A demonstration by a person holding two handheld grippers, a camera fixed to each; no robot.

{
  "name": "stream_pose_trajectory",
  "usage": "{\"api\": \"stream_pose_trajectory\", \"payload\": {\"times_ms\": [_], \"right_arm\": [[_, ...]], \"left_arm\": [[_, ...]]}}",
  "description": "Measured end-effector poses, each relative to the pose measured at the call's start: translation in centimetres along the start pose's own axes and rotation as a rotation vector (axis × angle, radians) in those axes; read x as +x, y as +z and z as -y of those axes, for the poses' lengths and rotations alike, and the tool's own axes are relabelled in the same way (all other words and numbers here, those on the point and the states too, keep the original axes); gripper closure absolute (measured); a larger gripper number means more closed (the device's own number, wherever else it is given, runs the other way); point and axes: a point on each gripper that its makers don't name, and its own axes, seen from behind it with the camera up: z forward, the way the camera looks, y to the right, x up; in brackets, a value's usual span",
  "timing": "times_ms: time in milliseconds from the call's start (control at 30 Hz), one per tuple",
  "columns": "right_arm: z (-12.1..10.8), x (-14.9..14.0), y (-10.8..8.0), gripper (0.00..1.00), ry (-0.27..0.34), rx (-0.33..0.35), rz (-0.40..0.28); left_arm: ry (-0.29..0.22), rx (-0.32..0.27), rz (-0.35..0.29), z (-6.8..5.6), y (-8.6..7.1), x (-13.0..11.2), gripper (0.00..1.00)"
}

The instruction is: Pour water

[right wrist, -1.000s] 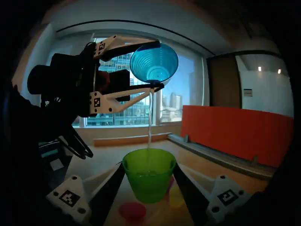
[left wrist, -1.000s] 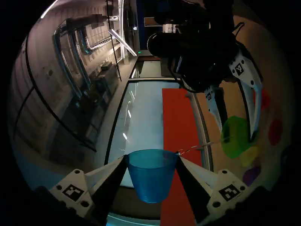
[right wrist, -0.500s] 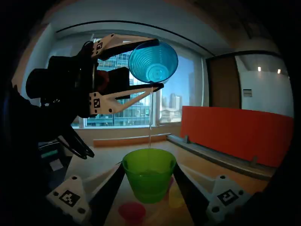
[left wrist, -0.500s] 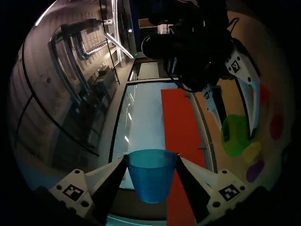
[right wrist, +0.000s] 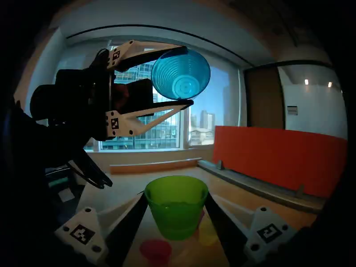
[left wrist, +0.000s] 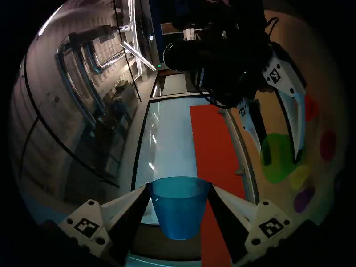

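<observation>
- Right gripper view: the right hand-held gripper [right wrist: 176, 199] is clamped on a green cup [right wrist: 176, 218], with 1 finger pressed to each side of its wall.
- The green cup stands upright and holds water, with the level well below the rim. I cannot tell whether its base touches the worktop [right wrist: 127, 187].
- Above it, the left hand-held gripper [right wrist: 184, 75] is clamped on a blue cup [right wrist: 180, 73], 1 finger over it and 1 under it.
- The blue cup is tipped onto its side with its mouth toward the camera. Its lower lip hangs almost straight over the green cup, and the 2 cups are well apart.
- A red piece [right wrist: 155, 248] and a yellow piece [right wrist: 207, 231] lie on the worktop just below the green cup. They are too blurred to name.
- An orange panel [right wrist: 285, 155] runs along the right edge of the worktop, and a window [right wrist: 200, 120] behind shows towers.
- In the left gripper view the blue cup sits low in the middle, gripped between the 2 near fingers.
- Farther off in that view, the right hand-held gripper holds the green cup between its fingers, seen from above.
- A purple piece [left wrist: 305, 199] lies near the green cup there, beside the yellow one.
</observation>
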Motion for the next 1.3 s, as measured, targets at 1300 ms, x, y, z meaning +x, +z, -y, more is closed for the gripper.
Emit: {"api": "stream_pose_trajectory", "payload": {"times_ms": [1300], "right_arm": [[-0.4, 1.0, -0.9, 0.09, -0.003, -0.019, -0.029]], "left_arm": [[-0.558, 0.015, 0.028, -1.5, 0.7, -2.8, 0.11]]}}
